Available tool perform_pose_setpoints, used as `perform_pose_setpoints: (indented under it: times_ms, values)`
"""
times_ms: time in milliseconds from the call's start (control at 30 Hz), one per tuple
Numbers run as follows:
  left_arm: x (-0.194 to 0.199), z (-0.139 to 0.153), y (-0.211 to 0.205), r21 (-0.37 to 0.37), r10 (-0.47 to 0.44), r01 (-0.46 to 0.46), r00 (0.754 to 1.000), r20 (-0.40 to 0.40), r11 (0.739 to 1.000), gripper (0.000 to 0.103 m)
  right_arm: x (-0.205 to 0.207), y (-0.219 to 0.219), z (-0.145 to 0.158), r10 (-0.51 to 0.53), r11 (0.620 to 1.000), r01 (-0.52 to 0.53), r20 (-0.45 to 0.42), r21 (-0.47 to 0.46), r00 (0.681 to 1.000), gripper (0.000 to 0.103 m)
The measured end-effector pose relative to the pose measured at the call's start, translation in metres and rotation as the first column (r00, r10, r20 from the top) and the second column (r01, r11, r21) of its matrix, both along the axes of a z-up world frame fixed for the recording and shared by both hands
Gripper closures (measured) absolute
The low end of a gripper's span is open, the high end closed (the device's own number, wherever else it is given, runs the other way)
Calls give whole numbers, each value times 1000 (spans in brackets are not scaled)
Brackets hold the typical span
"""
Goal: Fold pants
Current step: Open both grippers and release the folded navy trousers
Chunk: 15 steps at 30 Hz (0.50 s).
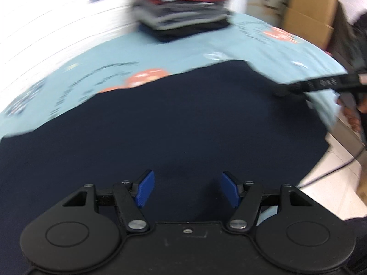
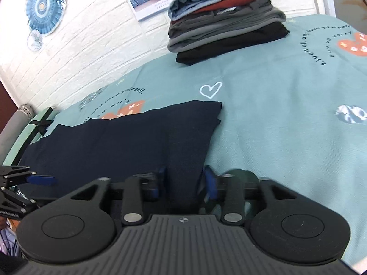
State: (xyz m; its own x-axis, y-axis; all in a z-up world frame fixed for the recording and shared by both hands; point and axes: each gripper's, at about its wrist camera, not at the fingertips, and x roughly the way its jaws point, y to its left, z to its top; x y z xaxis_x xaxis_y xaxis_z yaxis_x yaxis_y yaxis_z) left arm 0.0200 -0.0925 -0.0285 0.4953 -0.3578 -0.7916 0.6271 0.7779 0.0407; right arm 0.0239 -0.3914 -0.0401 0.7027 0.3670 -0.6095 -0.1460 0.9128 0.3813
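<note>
Dark navy pants (image 1: 160, 126) lie flat, folded lengthwise, on a light teal bed sheet (image 1: 183, 52). My left gripper (image 1: 188, 189) hovers over their broad middle, open, with nothing between its blue pads (image 1: 145, 189). In the right wrist view the pants (image 2: 126, 142) stretch away to the left. My right gripper (image 2: 185, 183) straddles their near right edge, and dark cloth lies in the gap between the blue pads (image 2: 209, 183), which stand apart from it. The left gripper (image 2: 41, 180) shows at the left edge. The right gripper (image 1: 289, 89) reaches in from the right.
A stack of folded clothes (image 2: 224, 23) sits at the back of the bed by the white brick wall (image 2: 80, 45). Cardboard boxes (image 1: 309, 11) stand beyond the bed's right side, above tiled floor (image 1: 339, 171). A person's hand (image 1: 351, 112) grips the right tool. The sheet (image 2: 275, 114) spreads to the right.
</note>
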Motion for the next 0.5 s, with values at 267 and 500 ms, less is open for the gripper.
perform_pose_setpoints:
  times_ms: [267,500]
  values:
    - [-33,-17,-66,43,-244,244,970,-5,969,0,-7,-11,1,-20,1000,20,13,-14,1000,13]
    - [-49,-25,-74,92,-309,308,951,-3,947,0,-6,-12,-2,-22,1000,22,12,13,1000,5]
